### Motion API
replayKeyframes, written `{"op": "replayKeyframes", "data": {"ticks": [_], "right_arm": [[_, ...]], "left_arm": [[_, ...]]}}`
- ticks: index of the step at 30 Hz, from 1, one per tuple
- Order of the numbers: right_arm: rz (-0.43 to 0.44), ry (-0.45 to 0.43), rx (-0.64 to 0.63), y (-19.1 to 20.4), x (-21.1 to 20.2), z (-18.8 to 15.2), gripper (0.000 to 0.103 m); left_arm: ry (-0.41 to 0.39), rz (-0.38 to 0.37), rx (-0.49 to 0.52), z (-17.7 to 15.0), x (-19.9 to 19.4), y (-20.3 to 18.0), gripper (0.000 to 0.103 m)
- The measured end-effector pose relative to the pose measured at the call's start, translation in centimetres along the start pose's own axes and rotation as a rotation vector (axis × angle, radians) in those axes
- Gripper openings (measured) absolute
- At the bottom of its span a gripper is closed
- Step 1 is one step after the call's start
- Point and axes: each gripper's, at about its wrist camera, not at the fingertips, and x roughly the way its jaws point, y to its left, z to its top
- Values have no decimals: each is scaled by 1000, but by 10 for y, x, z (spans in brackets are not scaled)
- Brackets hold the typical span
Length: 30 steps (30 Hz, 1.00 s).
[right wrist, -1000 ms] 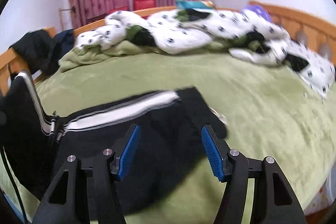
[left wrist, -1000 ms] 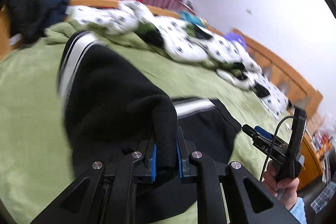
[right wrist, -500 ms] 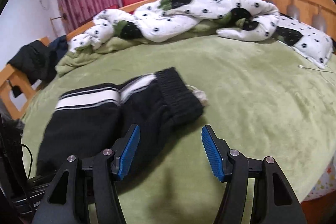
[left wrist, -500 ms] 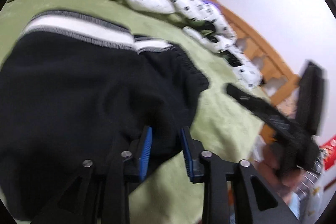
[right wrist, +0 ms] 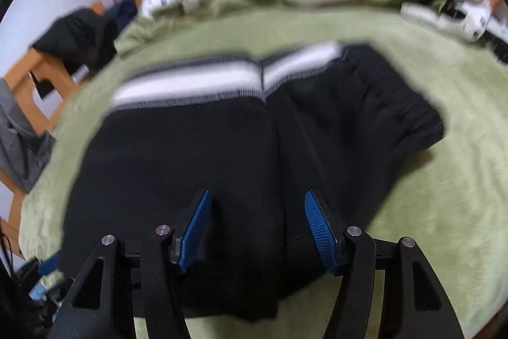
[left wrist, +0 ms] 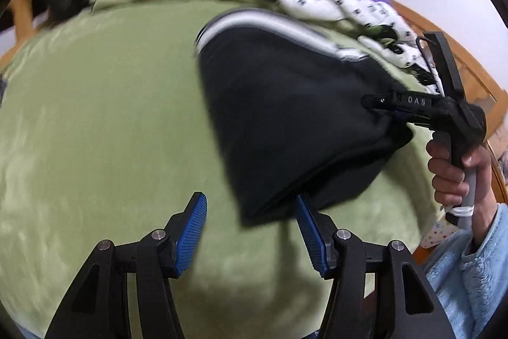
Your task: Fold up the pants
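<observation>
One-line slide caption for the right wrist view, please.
Open right claw poised over folded black fleece pants with white side stripes on a green plush bedspread.

The left gripper [left wrist: 250, 231] is pointed steeply downward, and its jaws have just been opening; nothing is pressed between the blue pads [left wrist: 190, 235]. The right gripper [right wrist: 257, 227] is also held with jaws apart. It is gripped by a hand [left wrist: 454, 170] in a light blue sleeve [left wrist: 473, 269].
</observation>
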Motion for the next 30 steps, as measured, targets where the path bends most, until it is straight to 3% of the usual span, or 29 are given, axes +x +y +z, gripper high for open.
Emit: {"op": "replayKeyframes", "data": {"ticks": [2,4,6,9,12,17,22,26,28,30], "right_arm": [[-8,-8,-22,6,4,-2,59],[-12,-7,-56,15,2,-1,47],[-5,-19,-62,16,-5,4,20],[88,-57,-24,8,-23,18,17],[143,-124,-34,3,-45,34,15],[176,-230,-67,-13,-78,57,13],[187,-335,7,-63,-99,63,10],[114,-330,77,-112,-92,55,10],[39,-287,77,-128,-76,48,10],[16,-202,86,-143,-54,41,10]], "left_arm": [[-8,-26,-42,-4,5,6,55],[-28,-48,-72,-2,8,8,55],[-23,-70,-99,0,13,10,55],[-19,-80,-122,6,25,11,55],[-22,-34,-111,10,33,3,54],[-30,23,-79,11,33,-13,53],[-53,-10,-57,13,24,-29,53],[-47,-35,64,14,24,-56,53],[-45,-31,129,14,25,-68,53],[-50,-16,169,12,25,-75,53]]}}
